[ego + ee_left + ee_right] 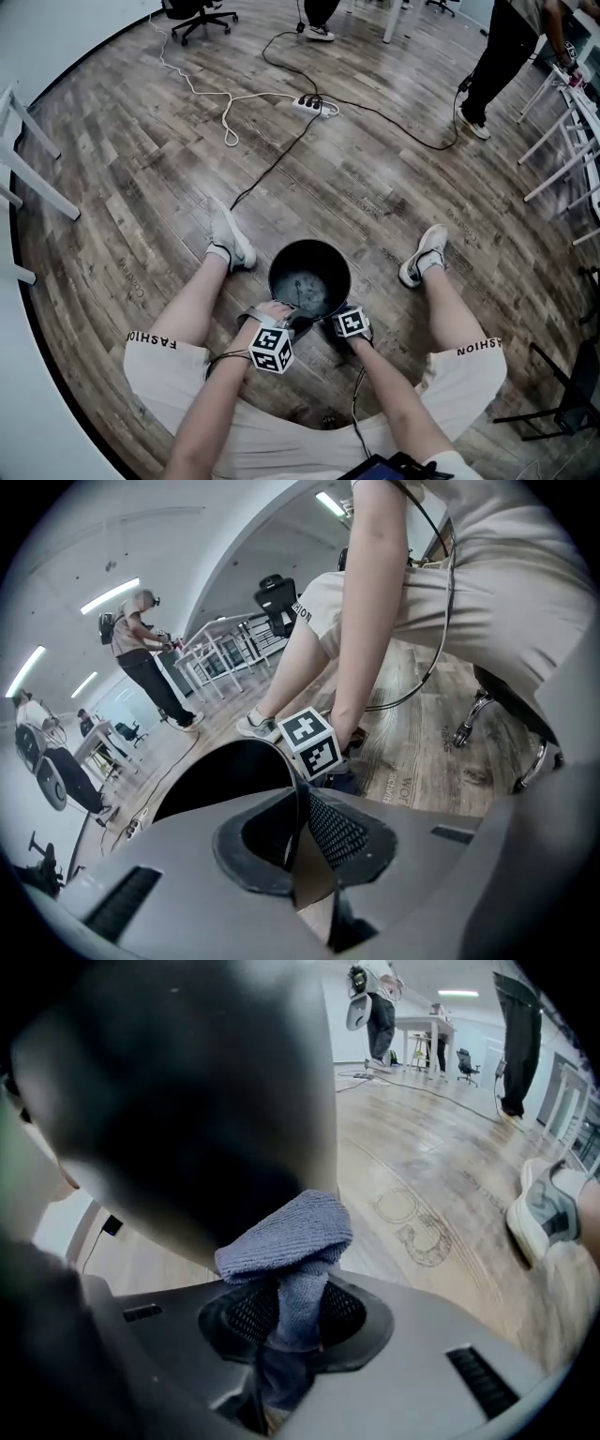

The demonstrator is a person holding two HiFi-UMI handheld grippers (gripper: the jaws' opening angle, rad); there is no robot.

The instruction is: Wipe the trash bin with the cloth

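Observation:
A round black trash bin (309, 275) stands on the wood floor between the seated person's feet. My left gripper (284, 315) is shut on the bin's near rim; in the left gripper view the thin rim (281, 761) runs between its pads (330, 829), beside the bin's dark opening (220, 772). My right gripper (343, 332) is low at the bin's near right outer side, shut on a blue-grey cloth (289, 1237). The bunched cloth sticks out past the jaws and lies against the bin's dark outer wall (187, 1101). The right gripper's marker cube (311, 742) shows just beyond the rim.
The person's shoes (231, 240) (424, 253) flank the bin. A power strip with trailing cables (310, 105) lies further out. White table legs stand at left (28, 169) and right (562, 141). Another person (497, 56) stands at the back right; a black chair base (562, 403) is at right.

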